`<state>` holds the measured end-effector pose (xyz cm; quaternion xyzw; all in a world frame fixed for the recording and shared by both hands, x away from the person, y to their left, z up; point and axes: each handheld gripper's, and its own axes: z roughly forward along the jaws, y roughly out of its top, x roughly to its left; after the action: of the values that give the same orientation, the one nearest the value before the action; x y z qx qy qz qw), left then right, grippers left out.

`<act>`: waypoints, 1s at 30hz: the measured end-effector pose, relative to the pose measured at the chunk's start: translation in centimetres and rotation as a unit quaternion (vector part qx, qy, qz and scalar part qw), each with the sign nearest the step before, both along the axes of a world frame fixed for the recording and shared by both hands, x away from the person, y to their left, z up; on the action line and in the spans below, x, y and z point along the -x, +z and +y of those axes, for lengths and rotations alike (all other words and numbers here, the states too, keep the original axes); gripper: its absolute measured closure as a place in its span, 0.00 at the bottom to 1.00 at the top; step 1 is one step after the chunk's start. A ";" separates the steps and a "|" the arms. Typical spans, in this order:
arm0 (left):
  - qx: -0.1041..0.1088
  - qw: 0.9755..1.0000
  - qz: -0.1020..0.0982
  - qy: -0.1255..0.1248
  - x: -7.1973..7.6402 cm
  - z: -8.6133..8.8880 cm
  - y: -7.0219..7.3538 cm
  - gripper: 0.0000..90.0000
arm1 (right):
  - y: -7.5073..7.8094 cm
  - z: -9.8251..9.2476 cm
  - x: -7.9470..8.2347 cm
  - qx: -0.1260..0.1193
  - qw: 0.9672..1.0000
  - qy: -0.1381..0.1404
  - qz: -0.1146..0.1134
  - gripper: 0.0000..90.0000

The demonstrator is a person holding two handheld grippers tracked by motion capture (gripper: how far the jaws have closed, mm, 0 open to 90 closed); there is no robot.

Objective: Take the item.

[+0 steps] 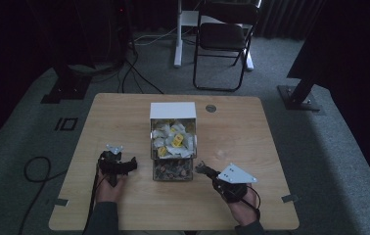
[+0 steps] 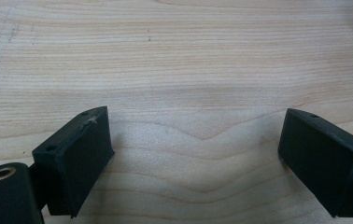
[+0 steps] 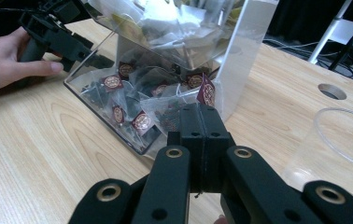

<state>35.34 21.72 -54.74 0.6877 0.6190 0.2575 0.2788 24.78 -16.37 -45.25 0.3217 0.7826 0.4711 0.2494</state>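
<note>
The wooden table [image 1: 124, 205] is the biggest thing here. In the middle of it, a bit closer to the far edge, stands a clear box [image 1: 173, 142] with a white back. It has two parts – a top bin full of white and yellow tea bags [image 1: 173, 138], and a low bin at the front with dark packets that have red round labels [image 3: 142, 120].

The left hand-held gripper [image 1: 130, 164] rests on the table to the left of the box, close to the low bin. Its jaws are wide open, and in the left gripper view there is just bare wood between them. A hand [image 3: 6, 63] holds it from behind.

The right hand-held gripper [image 1: 201, 169] is to the right of the box, toward the near edge. It points at the low bin's corner – the tips are just beside it. Its jaws are pressed tight together with nothing between them.

A clear plastic cup [image 3: 340, 147] stands on the table, just right of that gripper in the right gripper view.
</note>
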 end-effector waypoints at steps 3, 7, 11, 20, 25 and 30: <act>0.000 1.000 0.000 0.000 0.0 0.0 0.0 0.11 | 0.0 -0.2 -0.1 0.000 1.000 -0.002 -0.002 1.00; 0.000 1.000 0.000 0.000 0.0 0.0 0.0 0.11 | 0.2 -0.6 -0.2 0.000 1.000 -0.007 -0.004 1.00; -0.001 1.000 0.001 -0.001 0.0 0.0 0.0 0.11 | 0.4 -0.8 -0.4 -0.002 1.000 -0.011 -0.005 1.00; 0.000 1.000 0.000 0.000 0.0 0.0 0.0 0.11 | 0.5 -1.2 -1.0 -0.005 1.000 -0.023 -0.007 1.00; 0.000 1.000 0.000 0.000 0.0 0.0 0.0 0.11 | 0.5 -1.5 -1.2 -0.007 1.000 -0.027 -0.007 1.00; 0.000 1.000 0.000 0.000 0.0 0.0 0.0 0.11 | 0.5 -1.8 -1.5 -0.007 0.999 -0.034 -0.007 1.00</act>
<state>35.35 21.72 -54.74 0.6877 0.6190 0.2574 0.2787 26.31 -18.19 -44.71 0.3466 0.7662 0.4702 0.2679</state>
